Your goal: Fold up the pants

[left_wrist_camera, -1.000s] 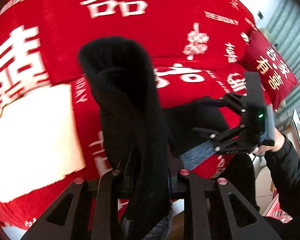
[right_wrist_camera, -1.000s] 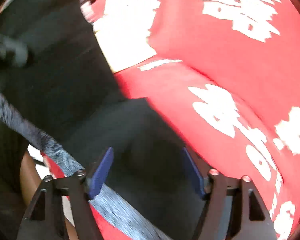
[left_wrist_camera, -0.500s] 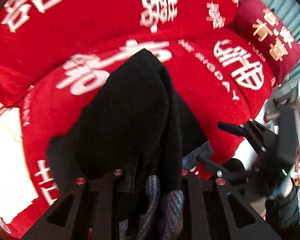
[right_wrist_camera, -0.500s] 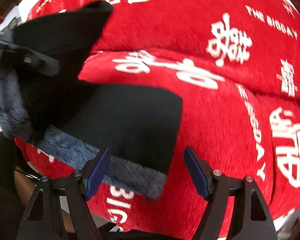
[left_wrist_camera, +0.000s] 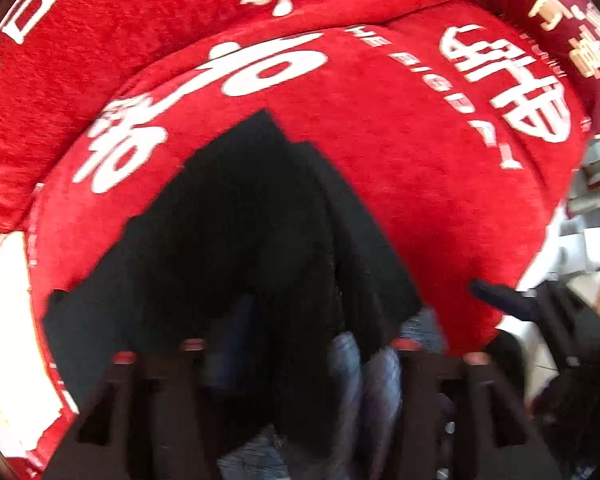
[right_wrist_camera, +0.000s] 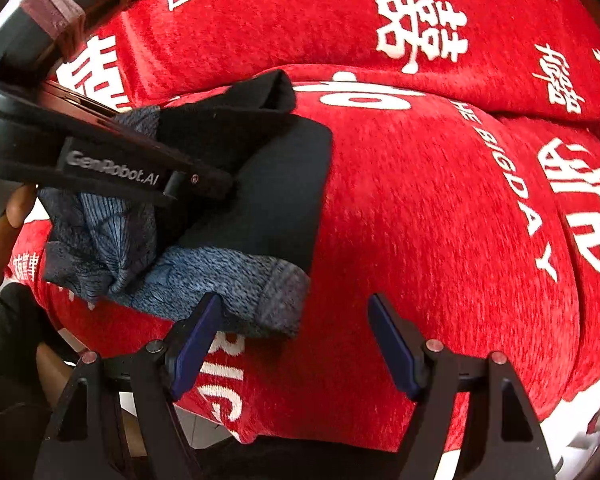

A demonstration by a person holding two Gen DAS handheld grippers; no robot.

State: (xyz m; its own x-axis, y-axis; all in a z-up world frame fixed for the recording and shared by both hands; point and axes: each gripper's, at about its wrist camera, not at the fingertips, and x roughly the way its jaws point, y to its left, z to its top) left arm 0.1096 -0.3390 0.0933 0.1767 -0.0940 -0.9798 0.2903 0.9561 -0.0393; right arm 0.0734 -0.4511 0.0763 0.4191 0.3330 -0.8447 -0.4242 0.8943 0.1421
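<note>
The black pants lie folded on the red seat cushion, their grey-blue knit waistband at the near edge. My left gripper points down onto the pants; its jaws are opening, with bunched waistband fabric loose between them. In the right wrist view the left gripper rests on top of the folded cloth. My right gripper is open over the cushion beside the waistband's right corner, with its left pad just in front of the knit edge and nothing gripped.
The red sofa has white lettering and a backrest behind the seat. A red pillow sits at the far right. The cushion's front edge drops off close to the grippers. A person's hand holds the left gripper.
The left gripper swung down and laid the raised pants leg over the rest of the pants, then its jaws spread apart. The right gripper stayed open and came to the waistband's corner.
</note>
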